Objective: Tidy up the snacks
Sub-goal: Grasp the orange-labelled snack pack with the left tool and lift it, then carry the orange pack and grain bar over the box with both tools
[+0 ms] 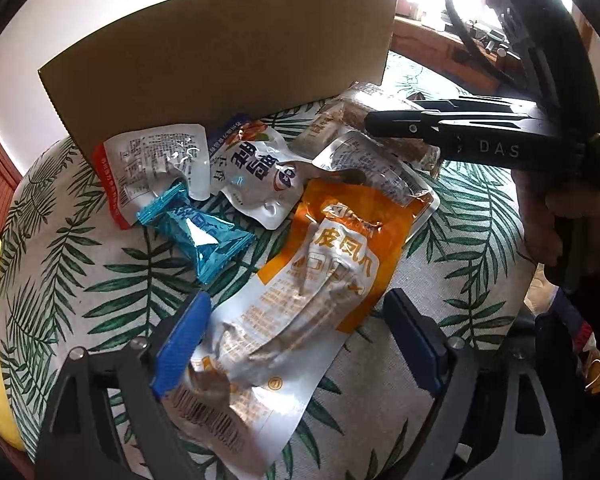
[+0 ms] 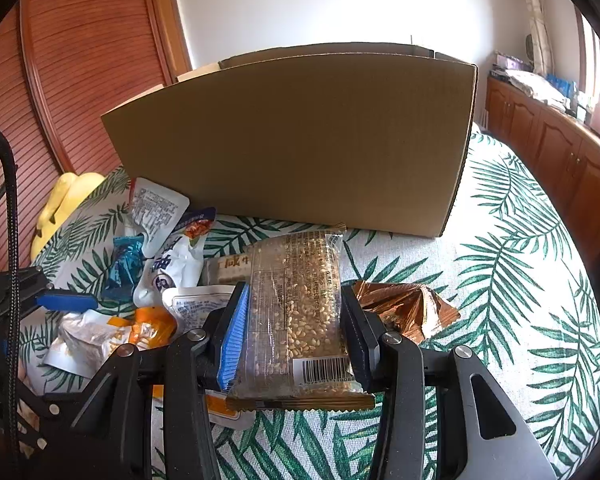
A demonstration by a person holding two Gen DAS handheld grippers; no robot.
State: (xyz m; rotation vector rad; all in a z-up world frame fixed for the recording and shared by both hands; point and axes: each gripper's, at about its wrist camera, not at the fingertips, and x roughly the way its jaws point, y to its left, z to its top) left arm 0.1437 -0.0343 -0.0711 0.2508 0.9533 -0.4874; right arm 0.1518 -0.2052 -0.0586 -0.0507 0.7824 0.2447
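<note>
I judge the sorting barely begun. At the left of the left wrist view, the red-edged pouch [image 1: 120, 176], blue candy wrapper [image 1: 196, 236] and white pouch [image 1: 256, 172] lie loose on the leaf-print cloth [image 1: 80, 280]. My left tool [image 1: 296, 344] gapes wide, empty, around the orange pack [image 1: 340, 248]. In the right wrist view my right tool [image 2: 294, 328] clamps the sesame bar [image 2: 300, 304], low in the frame and still short of the cardboard box [image 2: 300, 140]; a copper wrapper [image 2: 404, 308] waits at right.

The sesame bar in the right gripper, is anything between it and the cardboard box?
Nothing lies on the cloth between them. The right gripper is shut on the sesame bar, and the cardboard box stands just beyond. Only the box's near wall is in the way, so the bar must go over it.
</note>
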